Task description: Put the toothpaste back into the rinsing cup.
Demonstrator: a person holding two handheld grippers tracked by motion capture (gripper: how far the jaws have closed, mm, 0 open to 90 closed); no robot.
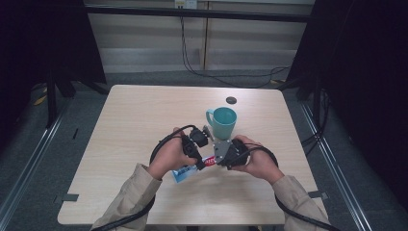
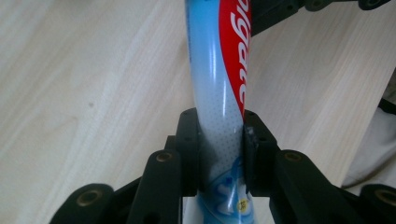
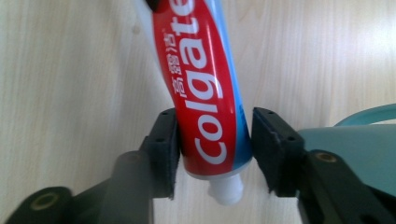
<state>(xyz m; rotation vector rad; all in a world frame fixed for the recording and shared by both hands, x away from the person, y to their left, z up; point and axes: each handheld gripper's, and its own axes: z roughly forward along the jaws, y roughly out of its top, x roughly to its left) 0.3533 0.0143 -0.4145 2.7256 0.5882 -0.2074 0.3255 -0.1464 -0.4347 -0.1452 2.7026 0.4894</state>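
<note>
The toothpaste tube (image 1: pixel 192 169) is being held just above the wooden worktop (image 1: pixel 134 120), between both hands, near the teal mug (image 1: pixel 224 122).

Left claw (image 2: pixel 219 140) is clamping the tube's flat tail end; pads are pressing in on both sides and the body is bowing slightly betw. them. Right claw (image 3: pixel 212 149) is sitting around the shoulder end, w/ the white cap (image 3: pixel 226 190) poking out toward the camera. Its jaws are partway open: the left-hand pad looks to be touching the tube, the other pad is showing a thin gap, so no firm squeeze there as far as can be seen.

Handling, as a judgement: the tube is light, soft, glossy laminate, so it's prob. going to flex and slip if pinched mid-body, and a hard squeeze could push paste toward the cap. Best hold pts are the crimped tail (flat, stiff) and the stiffer shoulder just behind the cap. The cap itself is small and hard, good for a twist grip if the right claw shifts onto it. The mug is close by on the right, so elbow room is tight.
</note>
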